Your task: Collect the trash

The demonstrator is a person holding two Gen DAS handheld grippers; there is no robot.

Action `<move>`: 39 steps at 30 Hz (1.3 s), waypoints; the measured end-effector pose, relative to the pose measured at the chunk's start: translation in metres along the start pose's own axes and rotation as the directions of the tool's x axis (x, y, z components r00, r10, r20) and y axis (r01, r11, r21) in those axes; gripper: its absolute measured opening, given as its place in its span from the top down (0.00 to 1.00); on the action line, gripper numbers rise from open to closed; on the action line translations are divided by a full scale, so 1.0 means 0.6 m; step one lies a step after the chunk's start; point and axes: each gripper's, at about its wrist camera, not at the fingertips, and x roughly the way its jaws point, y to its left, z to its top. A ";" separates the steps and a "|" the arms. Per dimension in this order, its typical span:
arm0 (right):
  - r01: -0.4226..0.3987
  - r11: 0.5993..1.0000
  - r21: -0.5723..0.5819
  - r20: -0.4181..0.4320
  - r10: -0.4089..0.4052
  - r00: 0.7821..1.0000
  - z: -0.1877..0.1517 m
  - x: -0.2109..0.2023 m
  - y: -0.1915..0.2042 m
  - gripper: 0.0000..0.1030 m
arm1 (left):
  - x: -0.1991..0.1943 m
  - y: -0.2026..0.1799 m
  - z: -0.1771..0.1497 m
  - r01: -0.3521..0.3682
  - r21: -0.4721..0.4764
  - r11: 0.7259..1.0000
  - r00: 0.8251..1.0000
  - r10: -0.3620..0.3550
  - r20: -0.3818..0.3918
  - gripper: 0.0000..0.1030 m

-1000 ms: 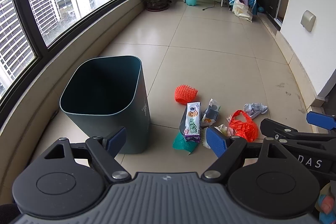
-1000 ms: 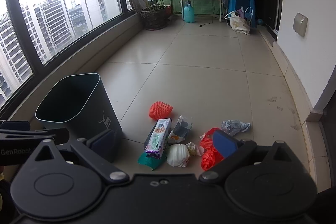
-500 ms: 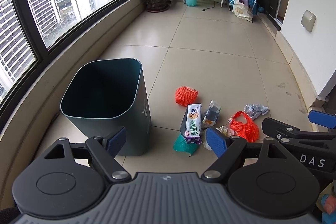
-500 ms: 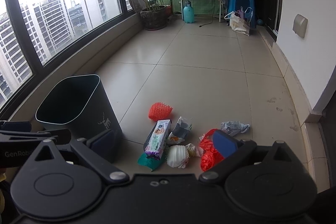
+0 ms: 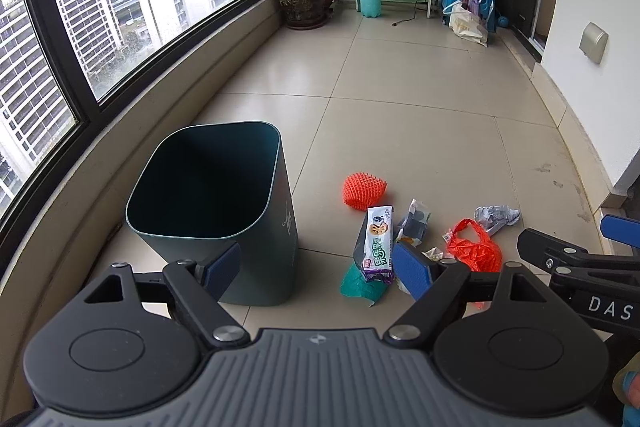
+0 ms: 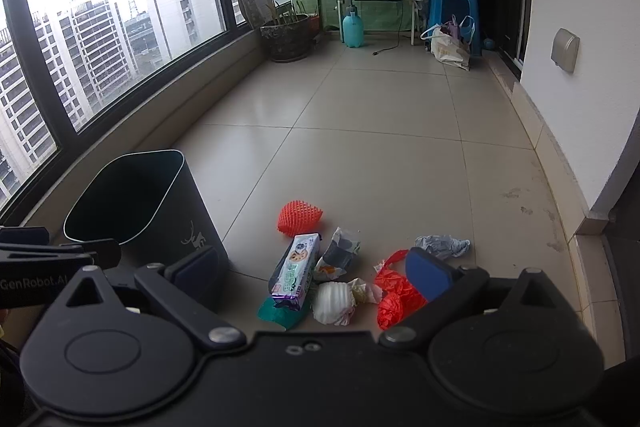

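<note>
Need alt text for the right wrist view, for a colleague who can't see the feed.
Litter lies on a tiled balcony floor just past the open, empty right gripper: a snack packet, an orange mesh ball, a red plastic bag, a white wad and crumpled wrappers. A dark green bin stands upright to the left, below the windows.

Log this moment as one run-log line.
phase: approach | left tongs: open, empty | right tongs: open, empty | dark green plastic bin: upright | mixed litter pile: on floor
</note>
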 end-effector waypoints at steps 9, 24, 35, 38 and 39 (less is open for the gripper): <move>0.002 1.000 0.001 0.001 -0.002 1.000 0.014 -0.001 -0.001 0.04 | 0.010 0.029 0.038 -0.041 0.033 0.999 0.999 0.042 -0.019 0.19; 0.011 0.998 -0.055 -0.107 -0.017 0.994 0.157 0.117 -0.032 0.04 | 0.101 0.240 0.162 -0.163 -0.128 0.978 0.986 0.159 -0.038 0.19; -0.055 0.985 -0.162 -0.206 0.021 0.978 0.165 0.252 -0.019 0.06 | 0.250 0.339 0.149 -0.263 -0.190 0.946 0.953 0.224 -0.204 0.20; -0.090 0.984 -0.157 -0.241 0.050 0.969 0.158 0.295 -0.022 0.06 | 0.292 0.358 0.137 -0.309 -0.179 0.934 0.935 0.264 -0.237 0.20; -0.102 0.982 -0.159 -0.257 0.058 0.965 0.154 0.312 -0.021 0.06 | 0.303 0.363 0.133 -0.308 -0.179 0.934 0.934 0.261 -0.242 0.20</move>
